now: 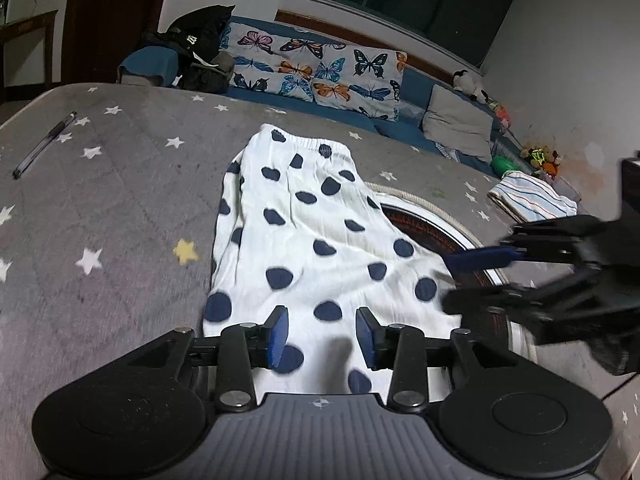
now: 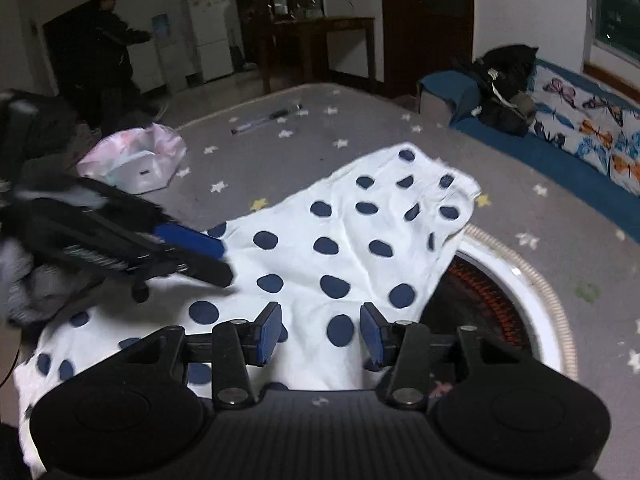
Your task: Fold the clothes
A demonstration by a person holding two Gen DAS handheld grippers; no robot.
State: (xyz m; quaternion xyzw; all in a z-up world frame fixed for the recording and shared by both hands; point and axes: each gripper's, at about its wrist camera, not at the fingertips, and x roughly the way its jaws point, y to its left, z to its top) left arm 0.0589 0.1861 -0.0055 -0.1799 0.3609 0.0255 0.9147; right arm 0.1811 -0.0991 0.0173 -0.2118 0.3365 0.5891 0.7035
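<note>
The white garment with navy dots point(image 1: 316, 240) lay spread flat on the star-patterned grey desk point(image 1: 120, 200), toward its right edge, partly covering a round heater point(image 1: 436, 236). Both the left tool point(image 1: 322, 334) and the right tool point(image 2: 320, 330) hung released above its near hem (nothing pinched between either pair of pads). The fold seemed barely begun; the next move would call for gripping the hem. No writing was legible.

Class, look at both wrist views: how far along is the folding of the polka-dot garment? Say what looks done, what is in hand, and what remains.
Done: the polka-dot garment lies spread on the star-patterned cover, partly over a round heater; a striped cloth already lies folded.
In hand: nothing; left gripper and right gripper hover open above its near edge.
Left: every fold.
</note>
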